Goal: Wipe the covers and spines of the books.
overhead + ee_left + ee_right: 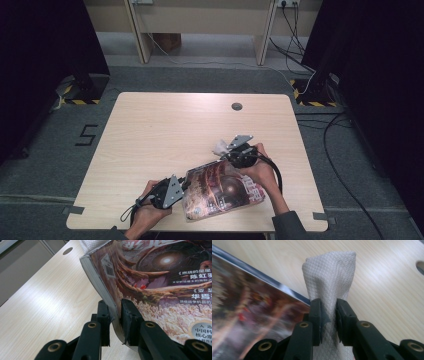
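The left gripper (115, 315) is clamped on the edge of a magazine (160, 282), one jaw on each side of its pages. The right gripper (328, 312) pinches a folded white paper towel (329, 277) just beside the magazine's far corner. The magazine lies at the near right of the wooden table (165, 130), between both hands.

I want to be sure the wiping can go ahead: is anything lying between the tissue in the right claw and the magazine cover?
Nothing visible is in the way. The right claw grips the white tissue just past the magazine top edge, with bare table beyond. The left claw pinches the magazine's edge at the far side, off the cover's middle.
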Tool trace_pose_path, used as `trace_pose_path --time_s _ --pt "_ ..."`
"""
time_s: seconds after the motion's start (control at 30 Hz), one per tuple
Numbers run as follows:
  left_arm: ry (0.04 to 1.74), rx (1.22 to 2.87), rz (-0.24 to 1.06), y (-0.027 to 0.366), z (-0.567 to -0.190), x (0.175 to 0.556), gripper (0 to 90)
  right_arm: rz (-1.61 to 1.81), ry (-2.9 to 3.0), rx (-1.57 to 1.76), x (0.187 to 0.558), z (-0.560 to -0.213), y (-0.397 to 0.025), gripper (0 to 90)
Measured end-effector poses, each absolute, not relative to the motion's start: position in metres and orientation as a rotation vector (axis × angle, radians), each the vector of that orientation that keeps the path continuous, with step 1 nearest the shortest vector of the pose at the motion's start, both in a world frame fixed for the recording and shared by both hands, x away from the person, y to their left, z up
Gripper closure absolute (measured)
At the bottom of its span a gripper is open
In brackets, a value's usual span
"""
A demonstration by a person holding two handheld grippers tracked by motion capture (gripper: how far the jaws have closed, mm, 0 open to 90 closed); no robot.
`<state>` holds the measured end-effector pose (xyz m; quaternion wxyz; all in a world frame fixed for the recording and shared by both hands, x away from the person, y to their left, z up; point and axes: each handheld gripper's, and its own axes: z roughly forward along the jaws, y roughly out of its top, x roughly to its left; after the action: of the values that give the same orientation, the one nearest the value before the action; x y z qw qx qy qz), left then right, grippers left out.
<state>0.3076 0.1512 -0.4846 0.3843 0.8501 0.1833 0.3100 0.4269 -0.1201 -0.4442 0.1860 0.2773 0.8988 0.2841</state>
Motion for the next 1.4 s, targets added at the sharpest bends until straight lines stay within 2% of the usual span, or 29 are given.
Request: trace_pose_path --time_s 0.6,1.03,1.4 --pt "0.461 2.157 0.789 0.151 -0.483 0.307 77.6 0.682 2.490 1.003 0.471 -0.474 -0.177 76.3" --pt "0.462 2.158 0.789 0.151 -0.483 0.307 77.4 0.681 2.516 0.903 0.463 -0.466 -0.161 77.0" --pt "0.461 2.157 0.787 0.151 -0.483 0.308 77.1 0.615 2.458 1.001 0.469 -0.476 -0.174 76.9"
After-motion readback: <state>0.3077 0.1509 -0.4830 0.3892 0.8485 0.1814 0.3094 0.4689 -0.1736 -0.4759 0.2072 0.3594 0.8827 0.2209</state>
